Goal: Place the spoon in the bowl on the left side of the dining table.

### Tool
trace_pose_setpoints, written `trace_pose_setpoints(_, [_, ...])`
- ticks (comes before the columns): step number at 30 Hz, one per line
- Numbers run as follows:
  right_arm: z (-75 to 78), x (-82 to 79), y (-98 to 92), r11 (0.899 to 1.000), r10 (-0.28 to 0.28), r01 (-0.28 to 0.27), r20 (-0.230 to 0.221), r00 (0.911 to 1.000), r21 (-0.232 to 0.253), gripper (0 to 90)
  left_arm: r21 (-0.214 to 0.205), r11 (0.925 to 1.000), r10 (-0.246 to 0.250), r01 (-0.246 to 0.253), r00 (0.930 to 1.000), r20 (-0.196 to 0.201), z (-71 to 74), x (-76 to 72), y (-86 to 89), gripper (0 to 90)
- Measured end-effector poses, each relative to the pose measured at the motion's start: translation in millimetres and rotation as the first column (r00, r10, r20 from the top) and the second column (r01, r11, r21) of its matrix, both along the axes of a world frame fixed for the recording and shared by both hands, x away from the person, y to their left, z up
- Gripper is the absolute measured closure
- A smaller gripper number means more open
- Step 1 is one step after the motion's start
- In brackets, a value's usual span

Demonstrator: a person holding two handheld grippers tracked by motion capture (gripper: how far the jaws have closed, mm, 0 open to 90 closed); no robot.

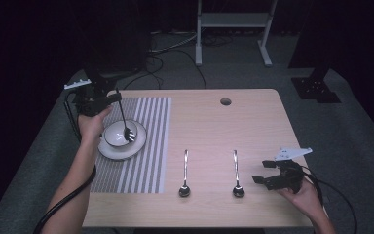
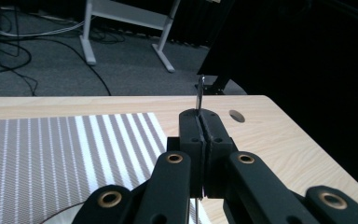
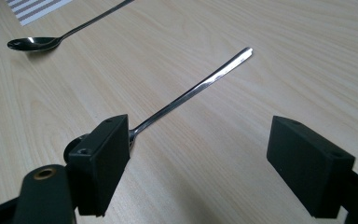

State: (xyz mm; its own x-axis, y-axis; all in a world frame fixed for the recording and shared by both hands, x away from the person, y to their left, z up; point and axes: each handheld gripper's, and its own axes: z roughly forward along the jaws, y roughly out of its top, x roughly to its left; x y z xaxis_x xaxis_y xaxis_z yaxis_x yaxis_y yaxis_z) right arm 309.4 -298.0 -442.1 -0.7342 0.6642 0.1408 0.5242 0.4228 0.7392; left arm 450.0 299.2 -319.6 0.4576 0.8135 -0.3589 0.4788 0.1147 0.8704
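My left hand-held gripper has its jaws pressed together on the thin metal handle of a fork. In the left gripper view the handle's tip stands up out of the seam between the two black jaw blocks. From the high view the fork slants down from the jaws into a small white bowl, with its head resting inside the bowl. The bowl sits on a white plate, and the plate lies on a striped grey-and-white placemat at the left side of the table. My left hand is just beside the bowl's far-left rim.

My right hand-held gripper hangs low over the near right part of the table with its jaws spread wide and nothing between them. In the right gripper view a spoon lies flat on the wood between the jaws, its handle running away from the camera and its bowl end hidden behind the left jaw block. I cannot tell whether that jaw touches it. In the high view this spoon lies just left of the gripper, handle pointing away from me.

A second spoon lies parallel to it, between the first spoon and the placemat's right edge.

A round hole sits near the table's far edge.
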Motion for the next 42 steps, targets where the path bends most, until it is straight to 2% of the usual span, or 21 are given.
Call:
trace_pose_setpoints(20, [0.1,0.2,0.2,1.000,0.001,-0.001,-0.001,1.0000,0.000,20.0,0.003,0.9967,0.081,-0.081,0.9967,-0.010,-13.0,5.6,16.3,89.2])
trace_pose_setpoints(24, [-0.1,0.1,-0.3,1.000,0.000,0.000,-0.002,1.0000,0.000,20.0,0.002,0.9941,0.108,-0.108,0.9941,-0.007,-15.7,6.3,20.6,89.2])
trace_pose_setpoints(33, [-0.3,0.3,-0.7,1.000,-0.001,0.001,-0.004,1.0000,0.001,20.0,0.012,0.9890,0.147,-0.147,0.9887,-0.026,-29.0,8.1,29.7,89.2])
trace_pose_setpoints(37, [-1.5,0.7,-0.2,1.000,0.000,0.000,-0.007,1.0000,-0.002,19.9,0.007,0.9852,0.171,-0.171,0.9847,-0.031,-36.3,7.7,34.9,89.2])
trace_pose_setpoints(42, [-1.5,1.0,0.5,1.000,0.002,-0.002,-0.006,1.0000,0.000,20.0,0.020,0.9793,0.202,-0.201,0.9786,-0.039,-45.2,6.6,40.4,89.2])
